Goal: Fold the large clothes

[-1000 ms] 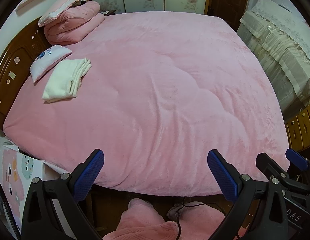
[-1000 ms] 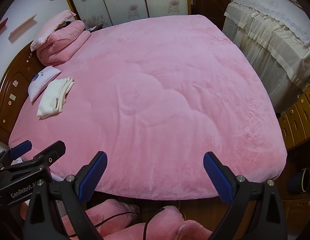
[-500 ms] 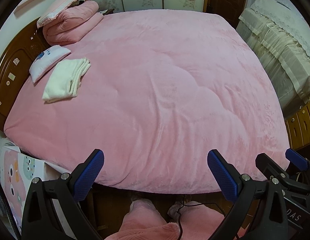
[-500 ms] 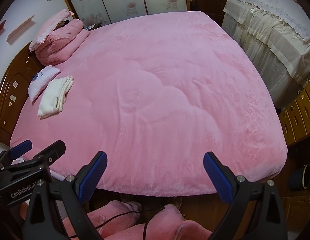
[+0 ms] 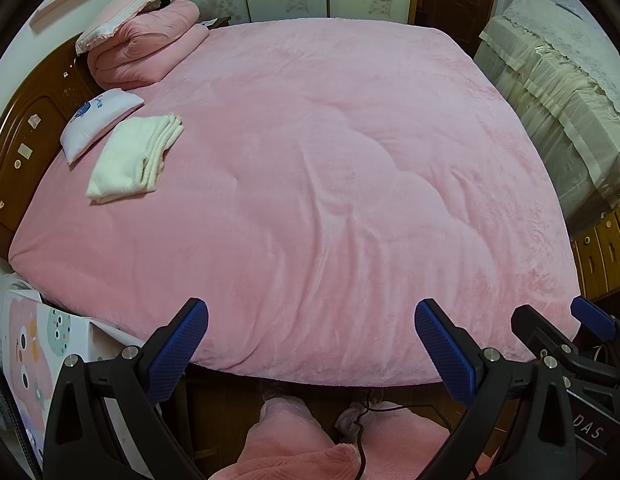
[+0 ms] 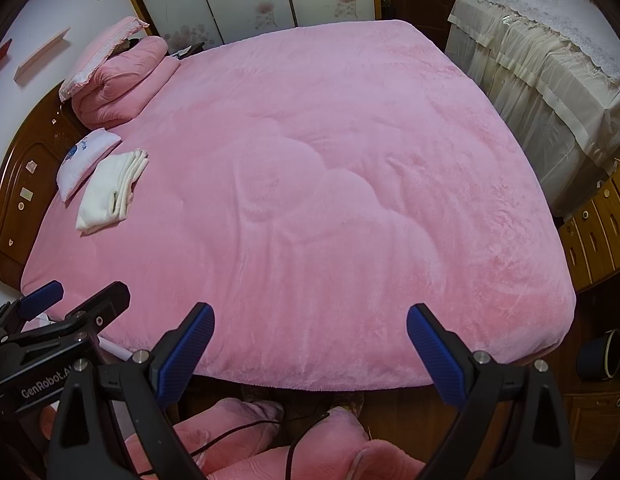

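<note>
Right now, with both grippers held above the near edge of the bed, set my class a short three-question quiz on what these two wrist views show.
1. True or false: the left gripper and the right gripper are both open and hold nothing.
2. Multiple choice: the folded white cloth lies
A) beside the small white pillow, near the headboard
B) at the middle of the pink blanket
C) on the floor
3. Fill in: a pink pillow rests on top of the folded pink ____.

Key
1. True
2. A
3. quilt
</note>
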The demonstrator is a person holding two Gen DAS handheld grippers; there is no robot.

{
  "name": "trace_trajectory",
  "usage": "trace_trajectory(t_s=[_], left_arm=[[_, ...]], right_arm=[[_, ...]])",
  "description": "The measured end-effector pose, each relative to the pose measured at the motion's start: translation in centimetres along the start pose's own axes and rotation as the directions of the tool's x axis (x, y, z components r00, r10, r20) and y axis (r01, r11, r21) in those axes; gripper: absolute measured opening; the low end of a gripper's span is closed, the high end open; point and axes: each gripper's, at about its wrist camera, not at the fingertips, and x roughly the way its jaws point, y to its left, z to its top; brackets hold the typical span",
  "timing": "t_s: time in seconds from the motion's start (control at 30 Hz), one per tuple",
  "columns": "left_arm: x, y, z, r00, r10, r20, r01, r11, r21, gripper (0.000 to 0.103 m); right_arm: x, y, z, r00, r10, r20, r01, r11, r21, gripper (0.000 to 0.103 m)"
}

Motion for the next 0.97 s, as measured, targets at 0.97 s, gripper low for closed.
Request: trace_trajectory(t_s=[0.97], left_arm=[[1.0, 1.4, 1.2, 1.0, -0.025, -0.016, 0.026, 0.998, 0.052, 0.102]], right_arm=[[0.9, -0.4, 0.9, 0.999, -0.033, -0.024, 0.034, 0.999, 0.042, 0.097]])
